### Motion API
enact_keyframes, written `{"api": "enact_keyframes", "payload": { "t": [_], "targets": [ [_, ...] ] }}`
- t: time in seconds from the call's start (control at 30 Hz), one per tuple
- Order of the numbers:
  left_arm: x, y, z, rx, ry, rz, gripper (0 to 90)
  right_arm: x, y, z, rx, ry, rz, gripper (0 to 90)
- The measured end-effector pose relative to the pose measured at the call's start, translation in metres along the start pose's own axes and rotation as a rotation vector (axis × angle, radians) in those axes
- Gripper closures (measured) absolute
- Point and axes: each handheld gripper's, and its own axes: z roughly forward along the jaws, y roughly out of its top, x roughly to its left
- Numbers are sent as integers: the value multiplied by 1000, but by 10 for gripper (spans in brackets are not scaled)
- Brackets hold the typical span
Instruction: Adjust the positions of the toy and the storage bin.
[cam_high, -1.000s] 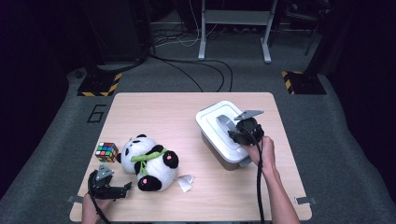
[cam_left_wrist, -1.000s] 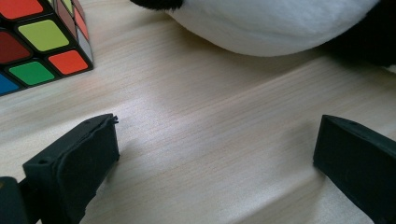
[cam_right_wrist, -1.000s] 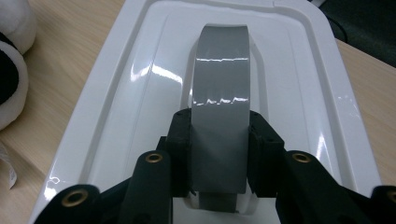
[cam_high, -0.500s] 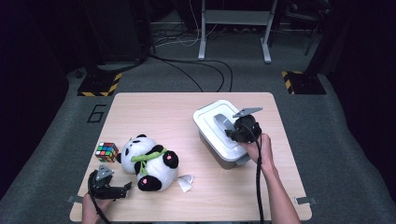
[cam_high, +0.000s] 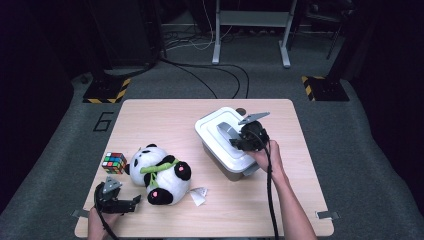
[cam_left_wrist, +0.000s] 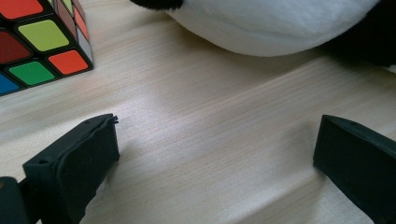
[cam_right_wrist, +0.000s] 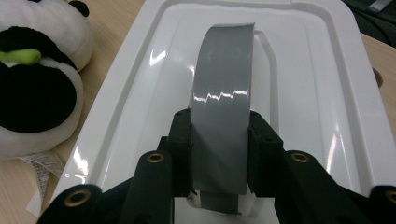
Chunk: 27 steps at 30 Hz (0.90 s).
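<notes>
The right hand-held gripper (cam_right_wrist: 219, 140) clamps the lid's grey handle (cam_right_wrist: 224, 93); the left hand-held gripper (cam_left_wrist: 215, 154) gapes wide.

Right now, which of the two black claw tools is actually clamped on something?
The right gripper: its jaws squeeze the grey handle on the white box lid. The left gripper rests open on the table near the cube, holding nothing.
</notes>
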Motion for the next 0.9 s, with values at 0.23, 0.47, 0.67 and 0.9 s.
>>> {"api": "enact_keyframes", "payload": {
  "t": [0.23,0.47,0.67,0.9],
  "targets": [
    [0,0,0,0,0,0,0,11,10,12,-3,42,-29,673],
    [0,0,0,0,0,0,0,18,16,19,-4,75,-33,674],
    [0,0,0,0,0,0,0,27,22,26,-4,97,-53,674],
    [0,0,0,0,2,-4,1,34,30,35,-7,120,-72,674]
  ]
}}
